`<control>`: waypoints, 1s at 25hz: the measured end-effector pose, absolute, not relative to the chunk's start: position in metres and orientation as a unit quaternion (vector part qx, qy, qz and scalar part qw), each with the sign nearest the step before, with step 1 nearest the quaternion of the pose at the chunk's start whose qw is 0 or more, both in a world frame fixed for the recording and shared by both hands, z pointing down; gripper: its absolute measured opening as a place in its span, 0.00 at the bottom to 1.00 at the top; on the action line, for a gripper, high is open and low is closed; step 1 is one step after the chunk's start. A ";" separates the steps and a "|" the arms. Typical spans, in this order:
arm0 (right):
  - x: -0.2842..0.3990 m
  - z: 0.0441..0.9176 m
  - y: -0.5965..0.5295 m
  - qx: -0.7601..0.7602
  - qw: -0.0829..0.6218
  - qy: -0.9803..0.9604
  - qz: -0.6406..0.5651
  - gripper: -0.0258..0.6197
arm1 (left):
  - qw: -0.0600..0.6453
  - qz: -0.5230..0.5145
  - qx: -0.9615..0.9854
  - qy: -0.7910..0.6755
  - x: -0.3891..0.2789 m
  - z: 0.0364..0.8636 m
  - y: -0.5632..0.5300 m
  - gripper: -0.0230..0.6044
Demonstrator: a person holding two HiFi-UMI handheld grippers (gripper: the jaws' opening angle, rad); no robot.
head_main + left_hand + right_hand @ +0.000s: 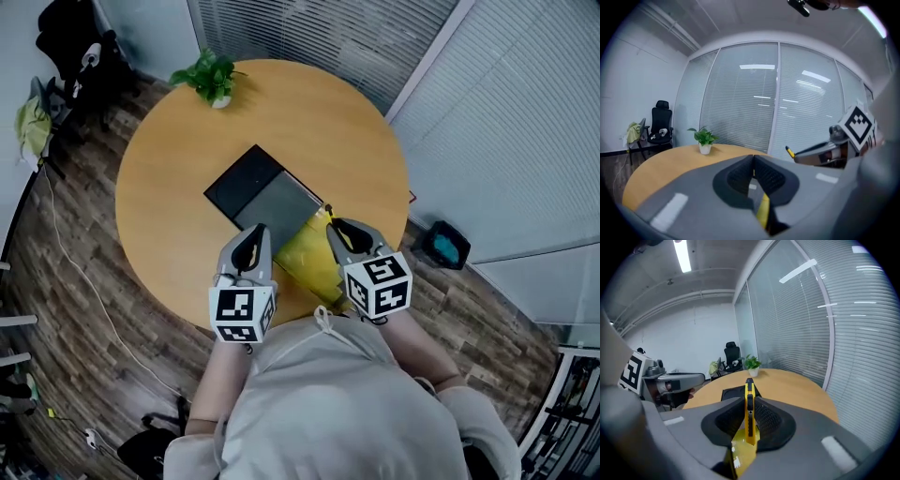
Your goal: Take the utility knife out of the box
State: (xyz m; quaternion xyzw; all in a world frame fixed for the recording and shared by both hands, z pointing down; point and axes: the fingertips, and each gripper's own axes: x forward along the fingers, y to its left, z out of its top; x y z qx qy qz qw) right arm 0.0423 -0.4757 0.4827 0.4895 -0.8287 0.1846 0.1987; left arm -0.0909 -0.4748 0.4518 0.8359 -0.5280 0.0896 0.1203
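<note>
Table (pixel 159 187): round and wooden, bare to the left and on the far right; plenty of room to set things down; but its near rim lies right under both claws, so anything dropped here could go over the edge
Box (pixel 246 180): dark and flat at mid-table, just beyond the claw tips; the knife isn't in it
Potted plant (pixel 211 77): at the far rim, well apart; no obstacle
Yellow wrapper (pixel 305 253): slack between the two claws; if it's clinging to the knife, pulling the claws apart may twist the knife in its grip
Left claw (pixel 253 234): jaws pressed together, a thin yellow edge of the wrapper pinched in the seam; thin stuff, it could tear or slide out
Right claw (pixel 336 227): clamped on the utility knife (pixel 749 413), up off the table
Utility knife: edge-on between the pads, nose poking past the tips; slim body, narrow hold, so it could pivot; blade out or in, can't tell
</note>
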 end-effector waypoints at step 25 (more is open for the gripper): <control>0.061 0.414 -0.435 0.506 0.113 -0.842 0.149 0.14 | 0.073 0.065 0.845 -0.525 -0.062 0.391 -0.445 0.05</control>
